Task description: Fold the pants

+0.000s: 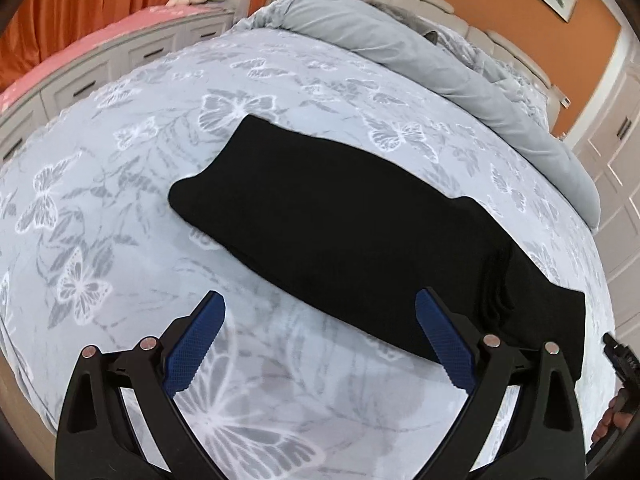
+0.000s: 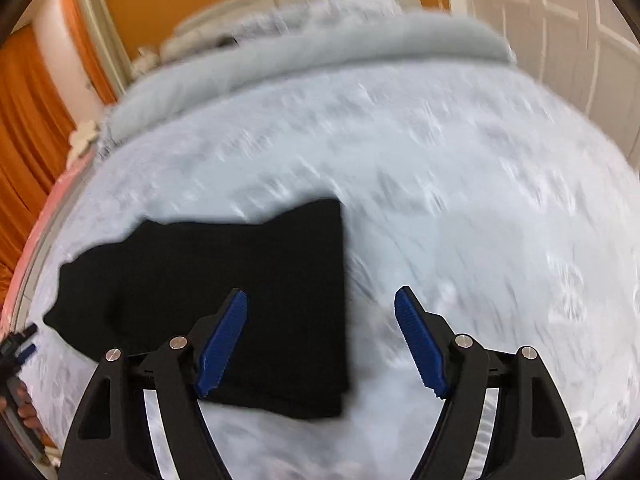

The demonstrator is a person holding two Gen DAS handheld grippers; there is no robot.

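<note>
The black pants point(image 1: 340, 232) lie folded into a long strip on the pale blue butterfly bedspread point(image 1: 120, 200). My left gripper point(image 1: 320, 312) is open and empty, just above the near edge of the strip, its right finger over the cloth. In the right wrist view, which is blurred by motion, the pants point(image 2: 224, 276) lie to the left. My right gripper point(image 2: 320, 308) is open and empty above their right end, its left finger over the cloth and its right finger over the bedspread point(image 2: 480, 220).
A rolled grey duvet point(image 1: 440, 60) lies along the far side of the bed below a padded headboard point(image 1: 420, 0). White drawers point(image 1: 100, 68) with a pink top stand at left. White cupboard doors point(image 2: 560, 40) stand at right. Orange walls and curtains lie beyond.
</note>
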